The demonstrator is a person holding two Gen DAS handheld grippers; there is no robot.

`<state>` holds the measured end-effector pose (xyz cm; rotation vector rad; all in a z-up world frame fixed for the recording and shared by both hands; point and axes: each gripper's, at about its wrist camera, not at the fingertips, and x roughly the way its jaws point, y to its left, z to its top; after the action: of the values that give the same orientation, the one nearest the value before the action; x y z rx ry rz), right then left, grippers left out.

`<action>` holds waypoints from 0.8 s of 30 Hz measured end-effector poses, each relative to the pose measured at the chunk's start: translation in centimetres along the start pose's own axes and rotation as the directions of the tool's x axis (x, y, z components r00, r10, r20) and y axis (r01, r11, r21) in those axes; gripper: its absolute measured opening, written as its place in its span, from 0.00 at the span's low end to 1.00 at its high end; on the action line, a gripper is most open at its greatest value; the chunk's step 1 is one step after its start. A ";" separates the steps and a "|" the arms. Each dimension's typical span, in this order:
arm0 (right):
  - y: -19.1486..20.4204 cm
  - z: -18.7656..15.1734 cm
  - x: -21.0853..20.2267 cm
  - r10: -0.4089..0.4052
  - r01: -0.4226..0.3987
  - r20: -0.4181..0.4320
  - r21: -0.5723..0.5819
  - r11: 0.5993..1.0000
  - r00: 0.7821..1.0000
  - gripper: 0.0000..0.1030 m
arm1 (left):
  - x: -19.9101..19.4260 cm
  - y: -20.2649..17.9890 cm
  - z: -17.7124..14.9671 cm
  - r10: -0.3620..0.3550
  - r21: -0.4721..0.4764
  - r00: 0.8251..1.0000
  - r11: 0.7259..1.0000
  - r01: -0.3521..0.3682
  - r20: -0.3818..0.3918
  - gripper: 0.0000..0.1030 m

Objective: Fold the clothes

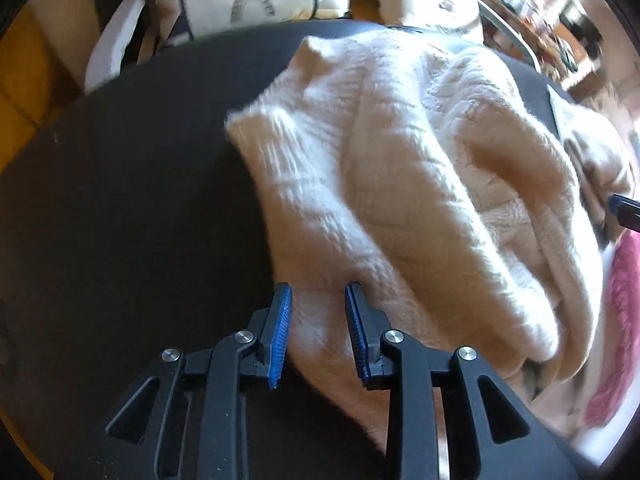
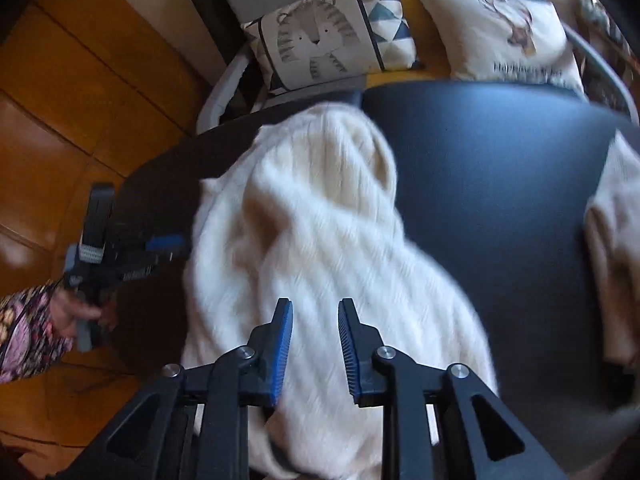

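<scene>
The round dark matte table (image 2: 480, 184) fills both views, and on it lies the cream ribbed knit sweater (image 1: 400, 184), heaped in soft folds with one flap turned over the body, toward the table's left half as the right wrist view frames it. A second pale beige garment (image 2: 616, 248) sits at the table's right edge, apart from the sweater. Behind the table rest a cushion printed with a grey striped tiger (image 2: 320, 40) and a cream cushion with a deer print (image 2: 508, 32).

The left gripper (image 1: 318, 320) points down at the sweater's near edge, its blue ribbed pads standing a narrow way apart with knit behind the gap but not pinched. The right gripper (image 2: 315, 336) hovers over the sweater's near part, jaws likewise narrowly parted and gripping nothing.

Judging from this, the risk is the thick, springy knit: a narrow opening may catch only the top layer, so the fold drags unevenly or the flap slides back open. The sweater's near hem also seems to hang past the table edge, and its weight could pull the pile off.

Only the right wrist view shows the person's hand (image 2: 76, 312) in a floral sleeve (image 2: 24, 328) and the wooden floor (image 2: 80, 100); only the left wrist view shows a pink fuzzy cloth (image 1: 616, 320) at the right
</scene>
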<state>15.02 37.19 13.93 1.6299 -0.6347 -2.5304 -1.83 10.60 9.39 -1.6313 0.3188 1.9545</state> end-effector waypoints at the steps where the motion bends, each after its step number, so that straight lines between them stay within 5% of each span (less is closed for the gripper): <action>1: 0.0 0.6 0.4 -0.007 0.007 -0.001 -0.006 1.000 1.000 0.23 | 0.1 0.0 -0.5 -0.021 -0.032 1.000 0.999 0.021 -0.003 0.29; 5: 0.2 0.6 1.2 -0.009 0.007 -0.037 -0.040 0.999 0.999 0.23 | 0.0 -0.1 -3.6 -0.102 -0.165 0.995 0.981 0.099 -0.010 0.29; 11: 0.6 -2.7 2.1 -0.019 0.017 -0.086 -0.024 1.000 0.996 0.23 | 0.8 -0.9 -7.9 -0.209 -0.341 0.978 0.920 0.195 -0.005 0.33; 15: 0.8 -4.5 2.9 -0.009 0.009 -0.084 0.005 1.000 0.996 0.23 | 0.6 -1.7 -8.7 -0.141 -0.357 0.989 0.922 0.149 0.050 0.35; 19: 0.9 -5.9 3.4 -0.039 0.040 -0.066 0.019 0.999 0.997 0.23 | -0.5 -2.5 -9.0 -0.047 -0.367 0.999 0.929 0.045 0.003 0.35; 21: 0.8 -6.4 3.0 -0.038 0.040 -0.046 0.043 0.998 0.998 0.23 | -1.0 -2.4 -10.0 -0.087 -0.411 0.996 0.908 0.084 0.012 0.38; 24: 0.5 -7.4 2.2 -0.035 0.036 -0.014 0.082 0.996 0.999 0.23 | -0.2 -2.2 -11.4 -0.208 -0.467 0.978 0.862 0.196 0.027 0.55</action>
<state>20.49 33.88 9.64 1.6964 -0.7252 -2.5490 8.80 6.41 7.42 -1.8930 -0.3384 1.9438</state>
